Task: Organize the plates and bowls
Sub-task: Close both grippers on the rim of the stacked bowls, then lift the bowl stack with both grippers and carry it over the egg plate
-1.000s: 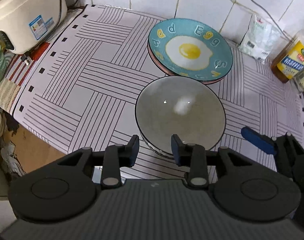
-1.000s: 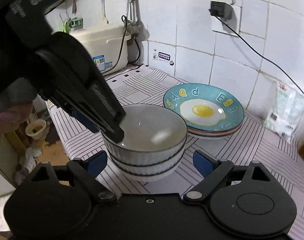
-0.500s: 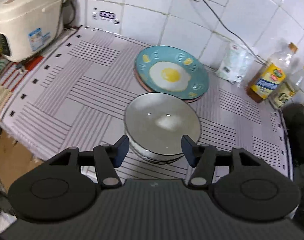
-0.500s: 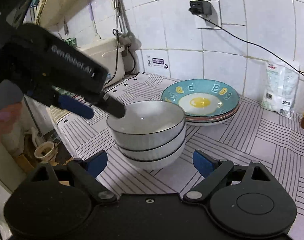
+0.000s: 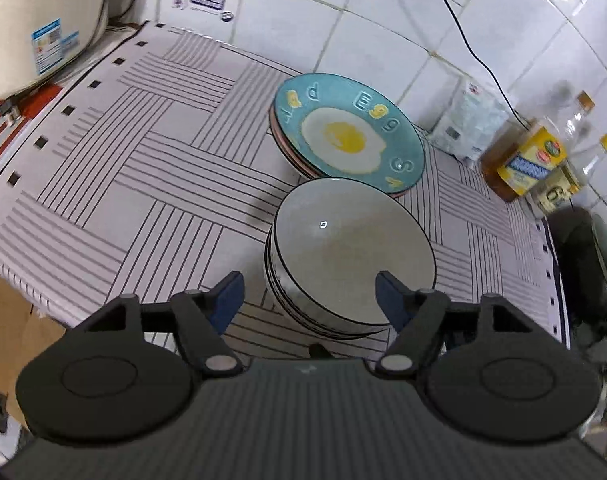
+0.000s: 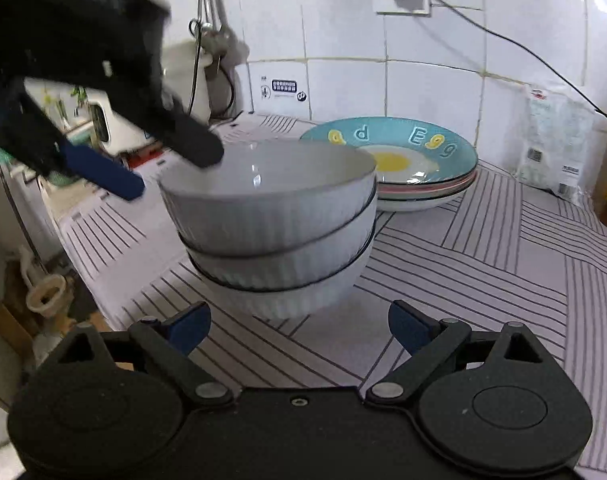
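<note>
While both the left gripper and right gripper gape empty, a stray finger (blurred, apparently close) could tip the bowl stack.

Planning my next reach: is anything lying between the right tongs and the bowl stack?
Nothing lies there: the right wrist view shows only bare striped mat between the open right tongs and the bowl stack.

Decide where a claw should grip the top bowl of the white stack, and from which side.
Grip the top bowl at its thin rim, one finger inside and one outside, coming from above on the front-left side. Its ribbed wall nests in the bowl below, and the egg plate stack crowds the back.
</note>
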Available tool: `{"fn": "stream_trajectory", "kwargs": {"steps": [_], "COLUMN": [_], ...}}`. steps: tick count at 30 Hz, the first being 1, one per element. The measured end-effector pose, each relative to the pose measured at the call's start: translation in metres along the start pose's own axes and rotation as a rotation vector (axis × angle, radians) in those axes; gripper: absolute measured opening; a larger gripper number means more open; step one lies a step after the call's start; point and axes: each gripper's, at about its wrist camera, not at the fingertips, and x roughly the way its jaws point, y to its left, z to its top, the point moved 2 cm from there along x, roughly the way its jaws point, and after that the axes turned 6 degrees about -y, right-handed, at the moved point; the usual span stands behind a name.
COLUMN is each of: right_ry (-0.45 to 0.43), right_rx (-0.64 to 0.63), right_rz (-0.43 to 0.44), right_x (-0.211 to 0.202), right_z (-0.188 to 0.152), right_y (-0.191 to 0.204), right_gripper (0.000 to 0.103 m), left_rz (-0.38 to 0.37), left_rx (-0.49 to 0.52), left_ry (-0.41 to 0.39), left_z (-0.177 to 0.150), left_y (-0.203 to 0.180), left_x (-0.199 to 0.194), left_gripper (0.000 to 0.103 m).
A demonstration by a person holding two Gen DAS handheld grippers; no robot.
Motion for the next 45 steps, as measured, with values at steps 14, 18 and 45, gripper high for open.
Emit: {"fn": "stream_trajectory", "kwargs": {"steps": [14, 18, 45], "right_ry": [-0.065, -0.077, -0.071], "right_rx": [0.002, 0.015, 0.045], "right_rz": [0.04, 0.042, 0.053], "right_x": [0.031, 0.033, 0.036], "right_z": [-0.001, -0.002, 0.001], "right_y": [0.007, 0.007, 0.009], "right_gripper": [0.099, 0.1, 0.099], "left_rz": [-0.12, -0.162, -0.24], "left_rx": [-0.118, -0.118, -0.009], "left_ry": [0.119, 0.127, 0.193], "left_z": [0.001, -0.003, 0.007], "left_y": [0.033, 0.033, 0.041], "left_x": [0.056, 0.06, 0.069], "left_gripper": [0.071, 0.067, 0.047]}}
